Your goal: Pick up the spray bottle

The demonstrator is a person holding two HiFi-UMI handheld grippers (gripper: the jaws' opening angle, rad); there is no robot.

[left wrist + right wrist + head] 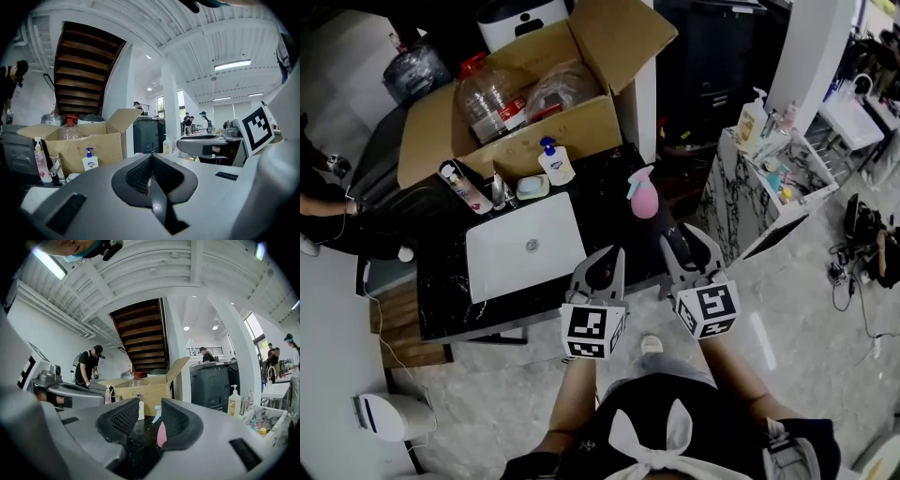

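head view: a pink rounded plastic spray bottle with a pale blue trigger head (pixel 644 199) stands upright near the right edge of a black speckled stone table (pixel 609 192), its long axis vertical; the blue nozzle points toward the picture's left, toward a white pump bottle with a blue pump (pixel 555 164) in front of an open brown cardboard box (pixel 534 131); a closed white laptop (pixel 527 246) lies flat to the bottle's left, apart from it; the right gripper (pixel 689 246) is near the bottle but not touching it; right gripper view: its jaws stand partly apart and grip nothing, the bottle (pixel 161 434) showing beyond the gap; left gripper view: the left gripper (pixel 151 164) has its jaws pressed together, empty
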